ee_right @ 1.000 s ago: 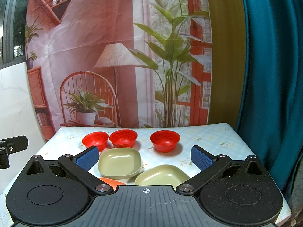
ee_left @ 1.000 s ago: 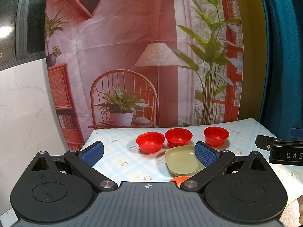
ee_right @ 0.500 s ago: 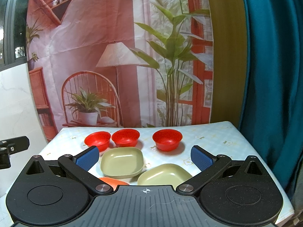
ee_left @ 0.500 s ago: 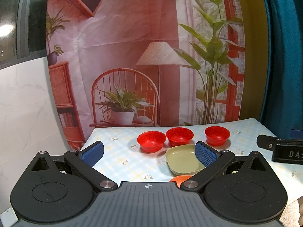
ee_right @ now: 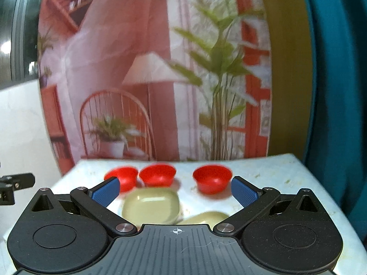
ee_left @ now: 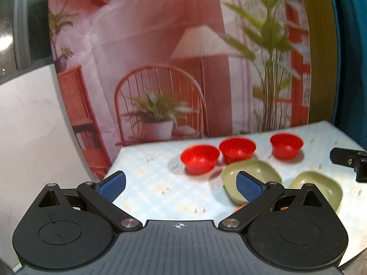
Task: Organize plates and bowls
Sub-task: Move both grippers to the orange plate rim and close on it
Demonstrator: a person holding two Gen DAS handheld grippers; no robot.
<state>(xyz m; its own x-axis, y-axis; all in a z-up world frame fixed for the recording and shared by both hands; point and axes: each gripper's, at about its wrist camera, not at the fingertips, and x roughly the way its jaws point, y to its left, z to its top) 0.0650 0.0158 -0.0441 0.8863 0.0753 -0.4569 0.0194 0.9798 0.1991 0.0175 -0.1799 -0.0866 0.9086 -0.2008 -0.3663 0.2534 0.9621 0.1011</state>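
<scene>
The left gripper [ee_left: 181, 184] hangs over the near left of the table [ee_left: 146, 174], jaws spread wide with nothing between them. Along the far side stand three red bowls in a row: the left bowl [ee_left: 199, 158], the middle bowl [ee_left: 237, 149] close beside it, and the right bowl [ee_left: 286, 146] set apart. Nearer lie two green plates: the left plate [ee_left: 252, 174], partly behind a blue pad, and the right plate [ee_left: 321, 186] near it. A sliver of something orange [ee_left: 239, 208] shows at the near edge, too hidden to tell. The right gripper [ee_right: 175, 191] is also wide open and empty, over the plates. The pictures are blurred.
</scene>
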